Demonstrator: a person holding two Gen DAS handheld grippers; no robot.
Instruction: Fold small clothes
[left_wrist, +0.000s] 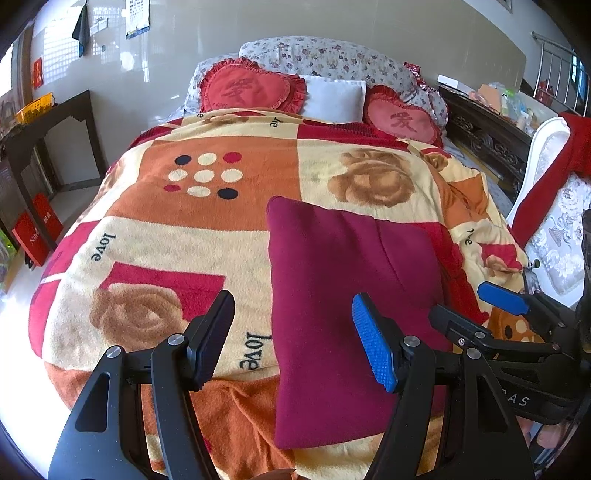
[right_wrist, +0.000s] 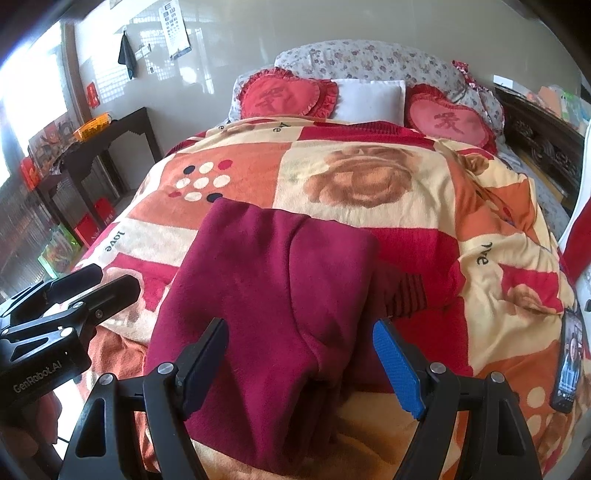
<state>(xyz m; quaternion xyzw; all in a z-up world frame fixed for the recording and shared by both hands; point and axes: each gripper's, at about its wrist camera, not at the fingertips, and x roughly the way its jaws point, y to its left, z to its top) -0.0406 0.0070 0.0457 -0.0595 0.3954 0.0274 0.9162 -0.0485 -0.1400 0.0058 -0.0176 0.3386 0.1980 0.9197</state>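
**Both grippers hanging open over the folded maroon garment**

You are holding the left gripper (left_wrist: 293, 339) with its fingers spread wide and nothing between them; its blue pad (left_wrist: 373, 345) is hovering over the left part of the maroon garment (left_wrist: 354, 302), while the black pad (left_wrist: 214, 339) is sitting above the bare blanket (left_wrist: 166, 236). You are keeping the right gripper (right_wrist: 310, 365) open too, gripping nothing, with both fingers poised above the near end of the garment (right_wrist: 266, 295).

The garment is lying folded into a long rectangle near the foot of the bed, running away from you, with a lengthwise crease showing down it. It is resting on the patchwork blanket printed with roses, dots and the word "love".

Further out, two red heart cushions (left_wrist: 251, 90) and a white pillow (left_wrist: 332, 98) are lying at the head of the bed. A phone (right_wrist: 569, 363) is lying on the blanket to the right, well apart from the garment.
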